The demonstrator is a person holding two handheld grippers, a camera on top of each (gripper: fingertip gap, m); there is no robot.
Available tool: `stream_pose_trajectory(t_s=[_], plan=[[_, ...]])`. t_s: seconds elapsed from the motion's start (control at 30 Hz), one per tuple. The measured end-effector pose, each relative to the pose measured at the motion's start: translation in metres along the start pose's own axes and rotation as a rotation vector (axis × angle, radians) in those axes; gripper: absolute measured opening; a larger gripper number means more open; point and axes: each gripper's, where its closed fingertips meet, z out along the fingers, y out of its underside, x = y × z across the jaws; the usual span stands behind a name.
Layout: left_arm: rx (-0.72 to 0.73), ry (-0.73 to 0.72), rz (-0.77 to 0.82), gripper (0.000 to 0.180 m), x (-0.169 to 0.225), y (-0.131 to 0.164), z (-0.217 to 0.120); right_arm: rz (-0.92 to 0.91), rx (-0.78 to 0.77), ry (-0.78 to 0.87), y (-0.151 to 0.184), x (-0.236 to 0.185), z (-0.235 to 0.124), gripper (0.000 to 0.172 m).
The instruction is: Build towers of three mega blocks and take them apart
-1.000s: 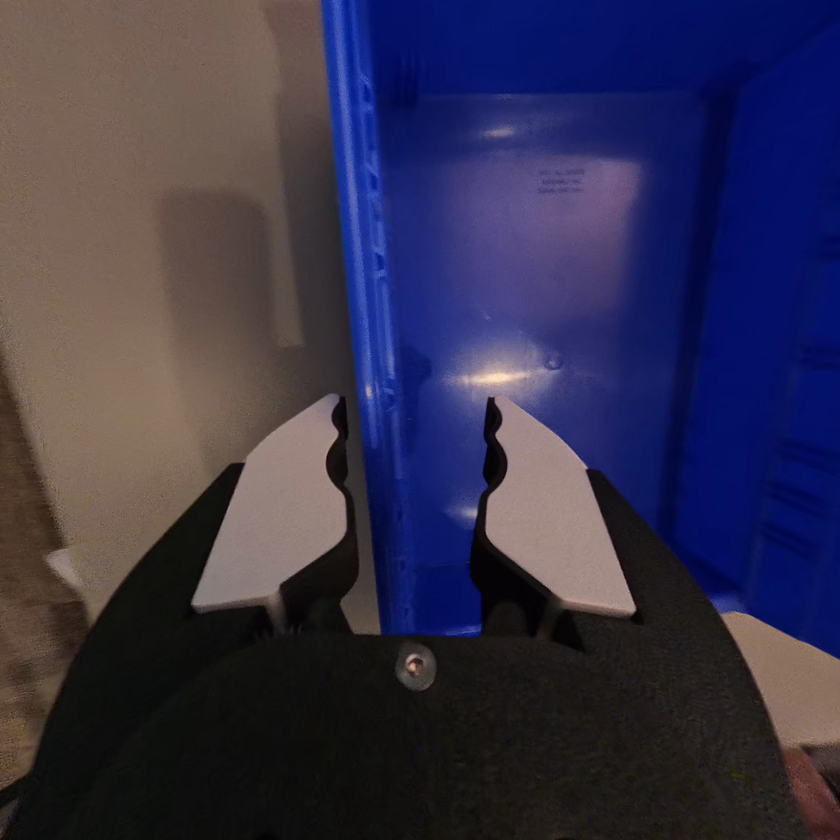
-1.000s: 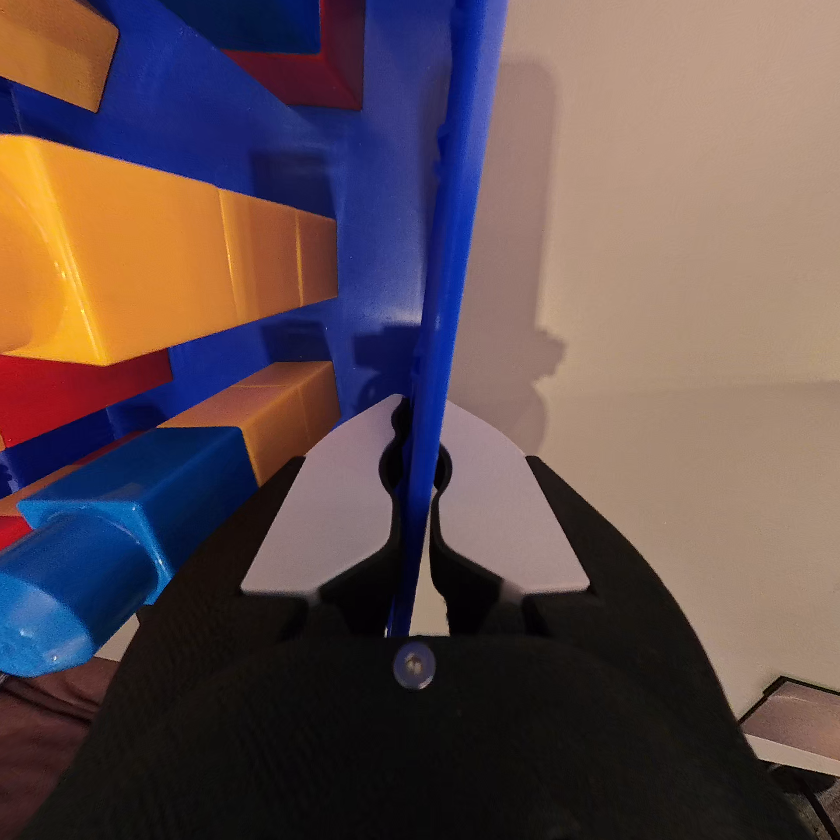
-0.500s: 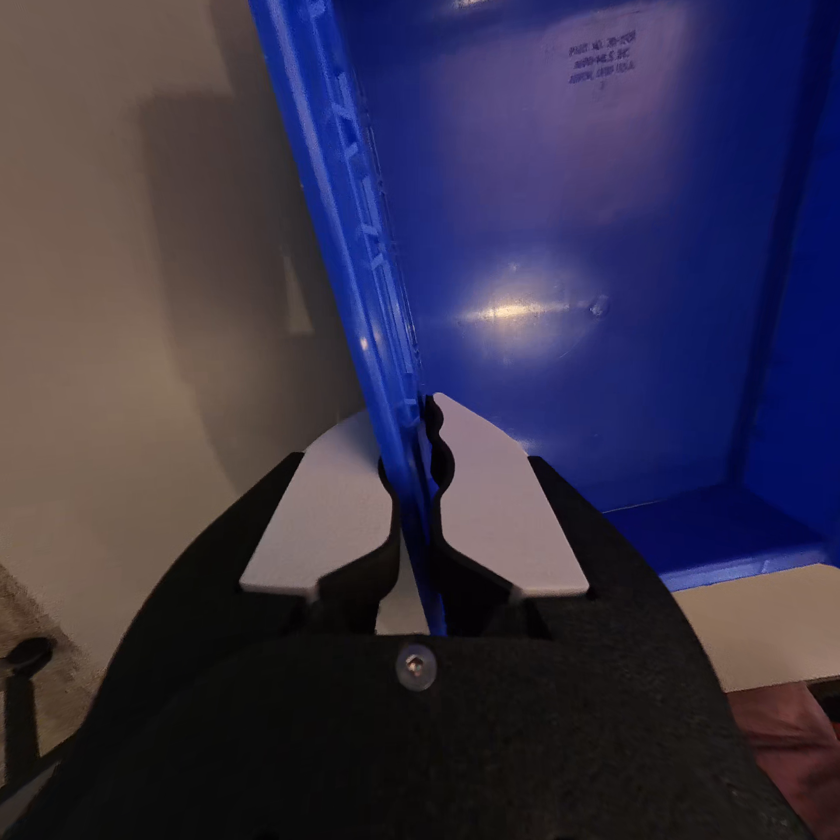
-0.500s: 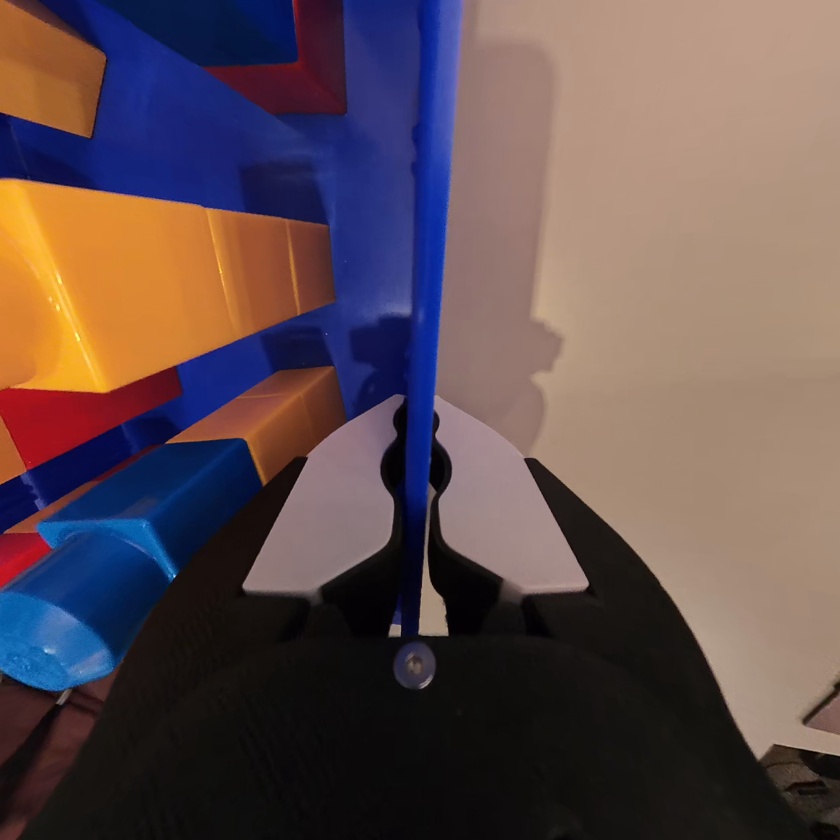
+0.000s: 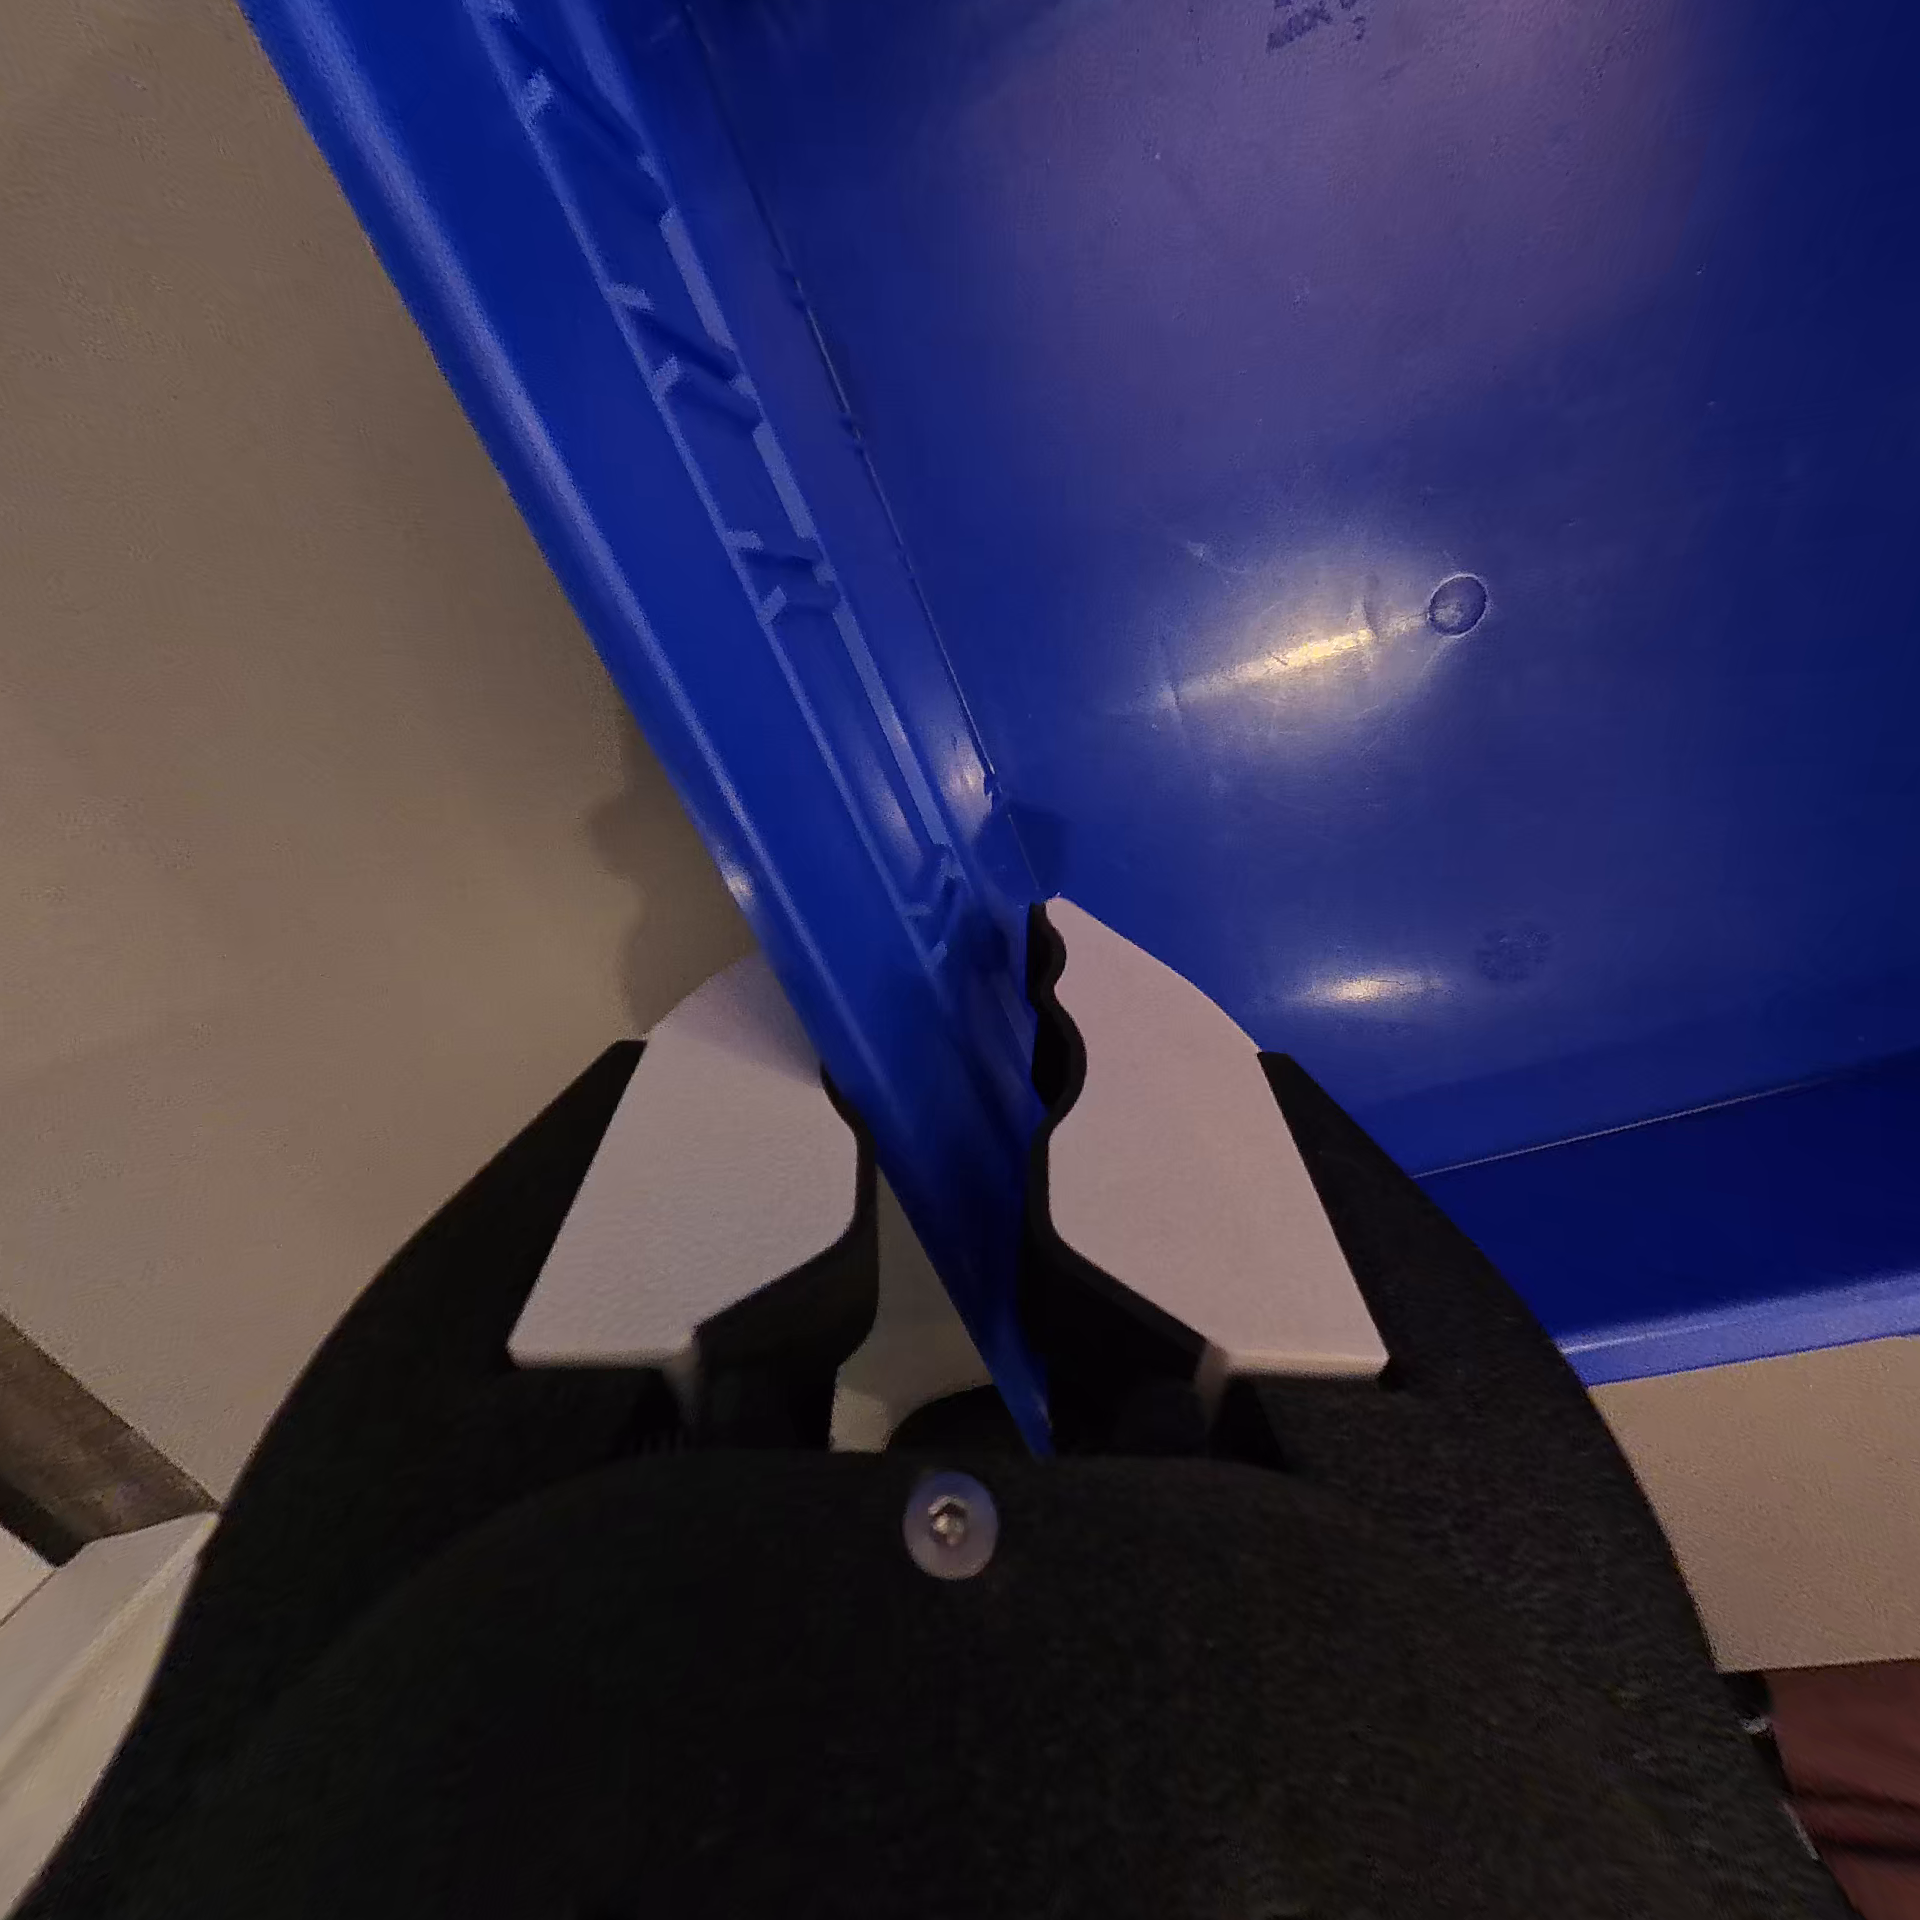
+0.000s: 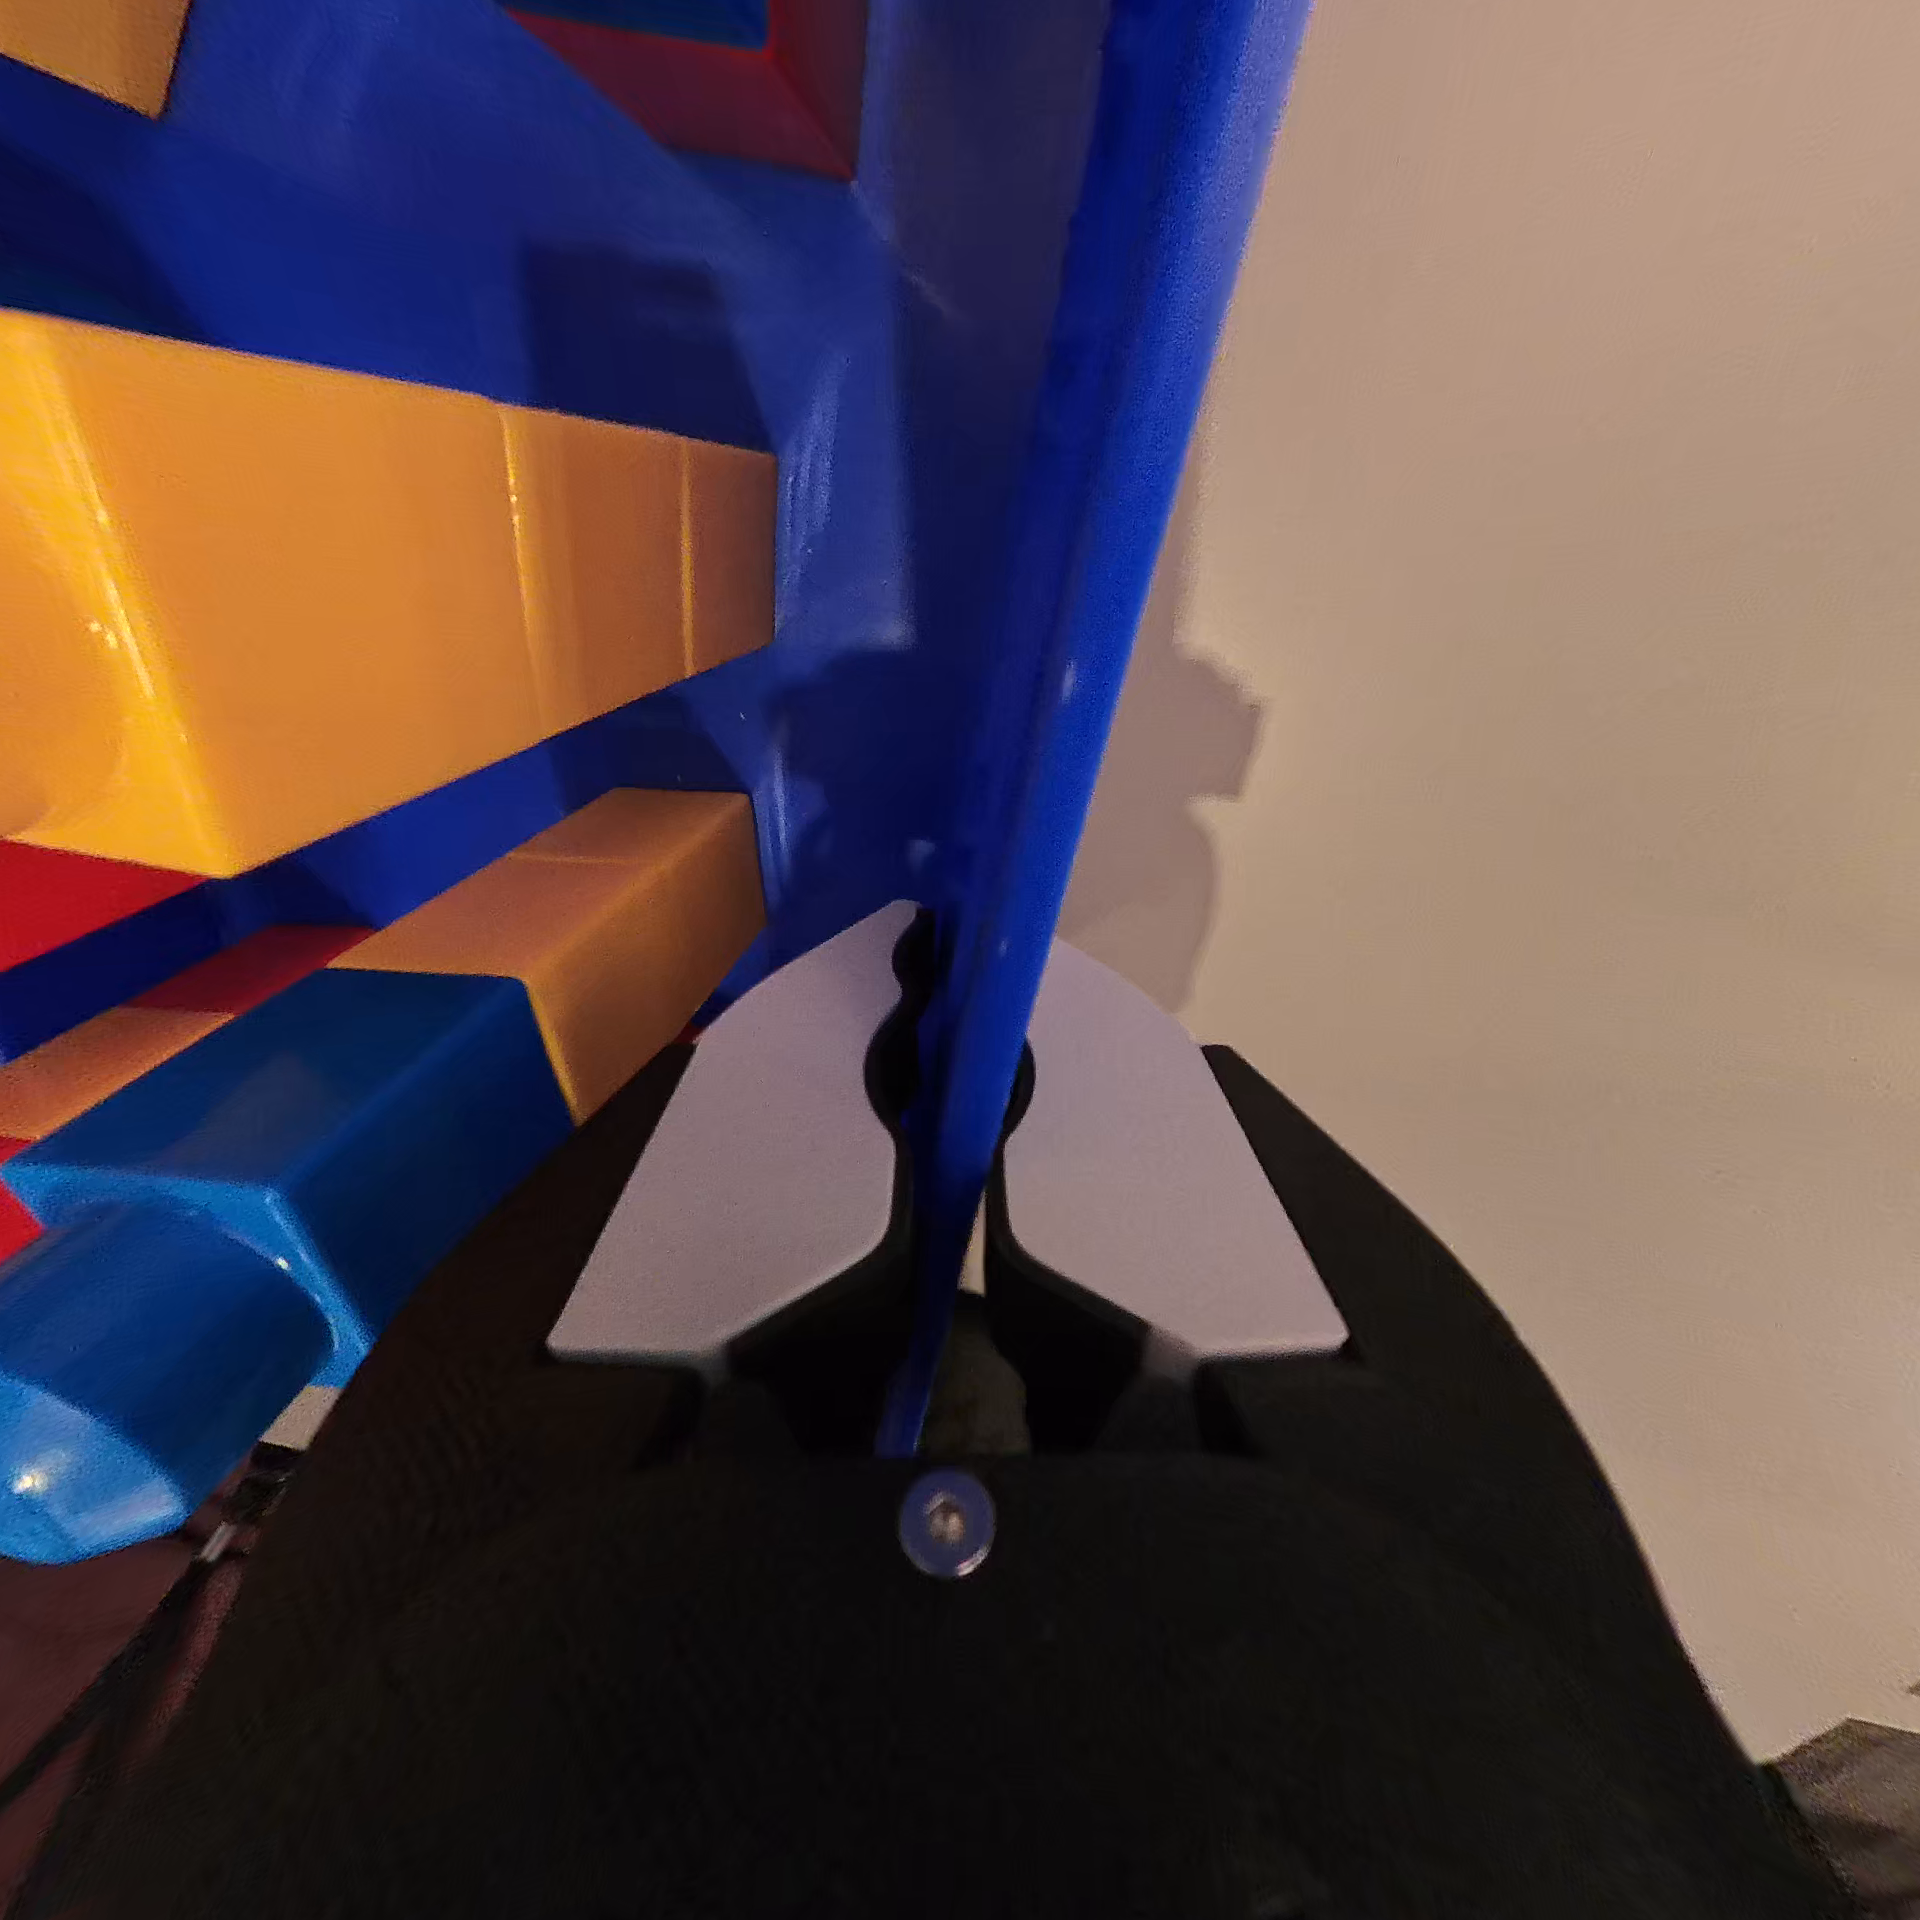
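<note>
In the left wrist view my left gripper (image 5: 914, 935) is shut on the side wall (image 5: 727, 520) of a blue bin, which leans to the left. The bin's inside (image 5: 1351, 520) shows bare and glossy. The wall's rim hides part of the left finger; the right pad (image 5: 1060, 1039) lies against the wall. In the right wrist view my right gripper (image 6: 977, 925) is shut on a blue bin's thin wall (image 6: 1143, 416). Left of that wall, inside the bin, are a long yellow block (image 6: 364, 603), a second yellow block (image 6: 623, 914), a blue block (image 6: 260, 1143) and red blocks (image 6: 62, 894). I cannot tell whether both views show the same bin.
A pale beige surface lies left of the bin in the left wrist view (image 5: 260, 727) and right of it in the right wrist view (image 6: 1558, 623). A white edge (image 5: 1714, 1455) shows under the bin's near end. A dark patch (image 6: 1849, 1361) sits at the lower right. My right fingertips sit around 45 cm from my left ones.
My left gripper was open astride the bin wall, then shut on it; the wall now leans further left and looks closer. My right gripper stayed shut on its wall, which now tilts slightly right.
</note>
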Motion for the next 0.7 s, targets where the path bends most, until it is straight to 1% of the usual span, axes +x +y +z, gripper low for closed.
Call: stream_pose_trajectory(t_s=[0.17,0.2,0.27,0.33,0.37,0.43,0.53,0.63,0.7], plan=[[0.047,0.017,0.045,0.027,0.024,-0.012,0.000,-0.015,-0.028,0.006,-0.008,-0.005,0.005,0.013],[0.049,0.018,0.053,0.028,0.028,-0.013,0.000,-0.015,-0.039,0.007,-0.008,-0.005,0.007,0.011],[0.051,0.024,0.068,0.029,0.035,-0.014,-0.001,-0.017,-0.073,0.012,-0.006,-0.005,0.013,0.012],[0.047,0.031,0.069,0.029,0.039,-0.013,-0.002,-0.016,-0.075,0.022,-0.008,-0.006,0.013,0.012],[0.045,0.035,0.066,0.029,0.041,-0.012,-0.002,-0.005,-0.082,0.012,-0.007,-0.006,0.013,0.006],[0.051,0.056,0.073,0.030,0.045,-0.013,-0.003,-0.007,-0.087,-0.006,-0.007,-0.005,0.013,0.006],[0.066,0.107,0.086,0.031,0.052,-0.015,-0.003,-0.003,-0.094,0.009,-0.007,0.001,0.012,0.005],[0.061,0.104,0.103,0.035,0.052,-0.014,-0.007,0.008,-0.096,-0.009,-0.007,0.005,0.012,0.005],[0.089,0.120,0.123,0.043,0.055,-0.015,-0.014,0.009,-0.104,-0.003,-0.006,0.010,0.011,0.005]])
